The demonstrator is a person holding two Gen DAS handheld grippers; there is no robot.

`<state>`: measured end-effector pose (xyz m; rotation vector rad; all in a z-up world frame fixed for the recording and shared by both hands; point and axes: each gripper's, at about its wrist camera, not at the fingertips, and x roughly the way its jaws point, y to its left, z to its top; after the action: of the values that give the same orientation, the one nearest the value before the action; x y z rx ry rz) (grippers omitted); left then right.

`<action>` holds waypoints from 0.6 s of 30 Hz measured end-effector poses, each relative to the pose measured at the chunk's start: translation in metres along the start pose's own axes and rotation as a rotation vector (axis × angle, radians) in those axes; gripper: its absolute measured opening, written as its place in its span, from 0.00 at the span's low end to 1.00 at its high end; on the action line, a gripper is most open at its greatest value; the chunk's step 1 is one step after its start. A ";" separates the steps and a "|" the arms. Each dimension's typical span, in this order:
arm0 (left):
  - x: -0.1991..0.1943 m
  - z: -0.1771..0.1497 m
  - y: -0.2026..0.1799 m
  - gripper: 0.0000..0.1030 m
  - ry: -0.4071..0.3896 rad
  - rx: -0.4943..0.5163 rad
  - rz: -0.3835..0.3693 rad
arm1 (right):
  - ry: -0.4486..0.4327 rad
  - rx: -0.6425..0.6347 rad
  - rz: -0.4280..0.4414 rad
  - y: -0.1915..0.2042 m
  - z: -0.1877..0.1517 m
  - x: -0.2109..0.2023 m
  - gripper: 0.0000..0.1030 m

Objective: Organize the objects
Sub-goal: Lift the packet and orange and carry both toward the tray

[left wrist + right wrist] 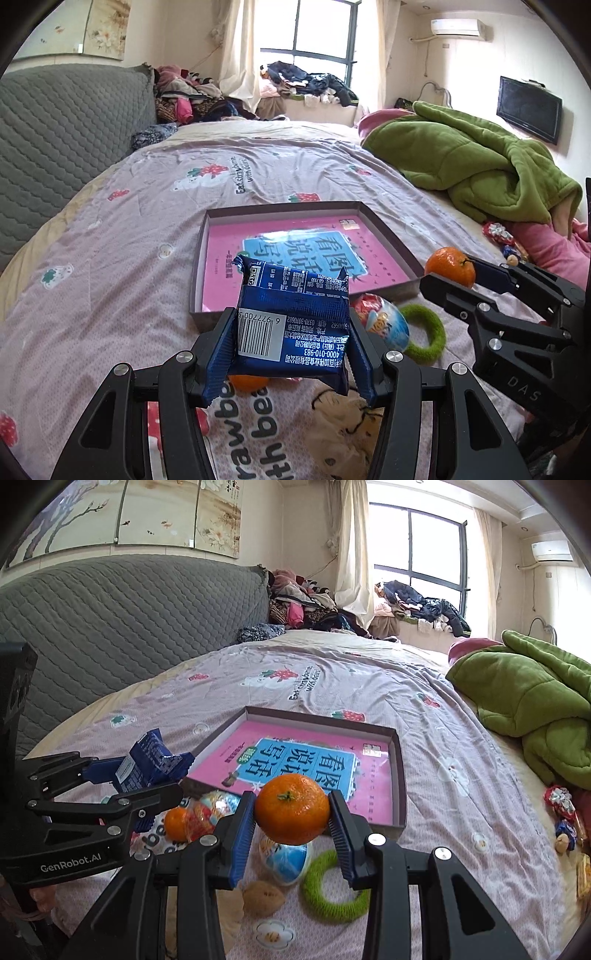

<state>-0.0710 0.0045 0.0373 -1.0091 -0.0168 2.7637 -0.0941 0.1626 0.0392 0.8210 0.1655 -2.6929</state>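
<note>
Glossy crinkled foil snack packet (291, 325); dimpled-skin mandarin (292, 809); fuzzy green ring (332, 886); matt cardboard tray (400, 775).

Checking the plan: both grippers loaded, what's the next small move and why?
Probably carry the left gripper forward and release the blue packet in the box. It is shut on the packet just short of the box's near wall, and the box holds only a pink book. The right gripper, shut on an orange, could follow.
</note>
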 end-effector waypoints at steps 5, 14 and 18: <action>0.007 0.010 0.004 0.56 -0.004 -0.005 0.012 | -0.008 -0.002 0.005 -0.006 0.010 0.006 0.39; 0.019 0.026 0.003 0.56 -0.009 0.007 0.026 | -0.011 -0.005 0.014 -0.013 0.023 0.015 0.39; 0.026 0.034 0.004 0.56 -0.006 0.005 0.028 | -0.013 -0.014 0.016 -0.016 0.029 0.022 0.39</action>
<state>-0.1135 0.0074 0.0464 -1.0078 0.0035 2.7907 -0.1322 0.1661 0.0512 0.7972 0.1745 -2.6786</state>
